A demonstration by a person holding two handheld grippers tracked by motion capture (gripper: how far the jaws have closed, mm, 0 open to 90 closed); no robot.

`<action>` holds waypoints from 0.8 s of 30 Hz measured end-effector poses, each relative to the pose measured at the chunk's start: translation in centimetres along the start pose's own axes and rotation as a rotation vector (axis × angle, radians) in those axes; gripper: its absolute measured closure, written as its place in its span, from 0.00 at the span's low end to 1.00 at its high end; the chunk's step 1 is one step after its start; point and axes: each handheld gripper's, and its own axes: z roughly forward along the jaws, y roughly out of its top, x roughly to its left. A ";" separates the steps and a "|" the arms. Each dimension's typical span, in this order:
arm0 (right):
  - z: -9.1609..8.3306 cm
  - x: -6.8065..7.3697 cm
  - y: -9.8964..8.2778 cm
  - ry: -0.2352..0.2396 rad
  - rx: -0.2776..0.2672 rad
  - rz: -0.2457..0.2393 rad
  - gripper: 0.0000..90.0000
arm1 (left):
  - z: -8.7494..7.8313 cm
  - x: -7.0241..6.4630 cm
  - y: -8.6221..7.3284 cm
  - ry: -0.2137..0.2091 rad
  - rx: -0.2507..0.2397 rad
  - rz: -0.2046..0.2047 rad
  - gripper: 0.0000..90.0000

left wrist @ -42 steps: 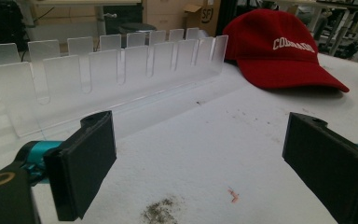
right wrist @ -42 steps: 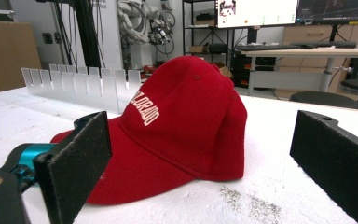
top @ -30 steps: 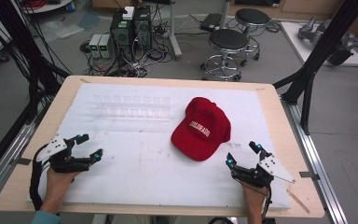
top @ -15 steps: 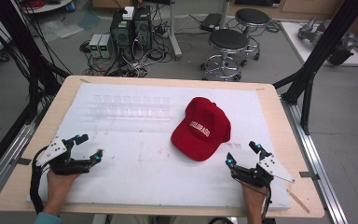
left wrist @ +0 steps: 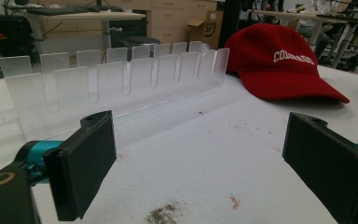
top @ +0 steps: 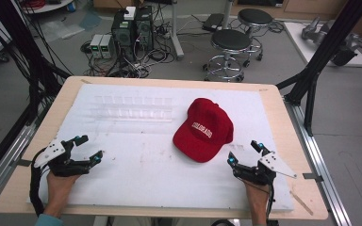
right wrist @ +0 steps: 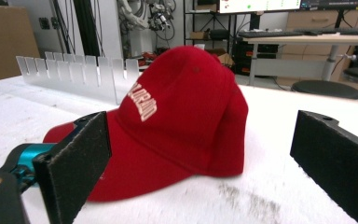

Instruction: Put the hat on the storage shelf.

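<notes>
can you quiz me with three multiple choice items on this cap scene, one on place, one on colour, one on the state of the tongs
1. Where does the red cap lie relative to the clear slotted rack?
A. on top of it
B. beside its right end
C. inside it

2. What colour is the lettering on the cap?
A. white
B. black
C. yellow

3. How do the right tongs stand?
A. shut on the cap
B. shut, empty
C. open, empty

Answers:
1 B, the high view shows the cap on the white table cover just right of the rack.
2 A, white letters on the crown.
3 C, the right gripper view shows its jaws wide apart with the cap beyond them.
</notes>
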 end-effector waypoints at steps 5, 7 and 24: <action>1.2 -0.4 3.4 0.012 0.043 -0.009 0.04 | 0.0 0.1 0.0 0.005 -0.003 -0.011 0.11; 1.9 -0.4 4.5 0.010 0.072 -0.004 0.04 | 0.0 0.1 0.0 0.007 -0.004 -0.014 0.11; 9.9 1.0 8.0 -0.044 0.386 0.008 0.08 | 0.0 0.2 0.0 0.005 -0.003 -0.027 0.11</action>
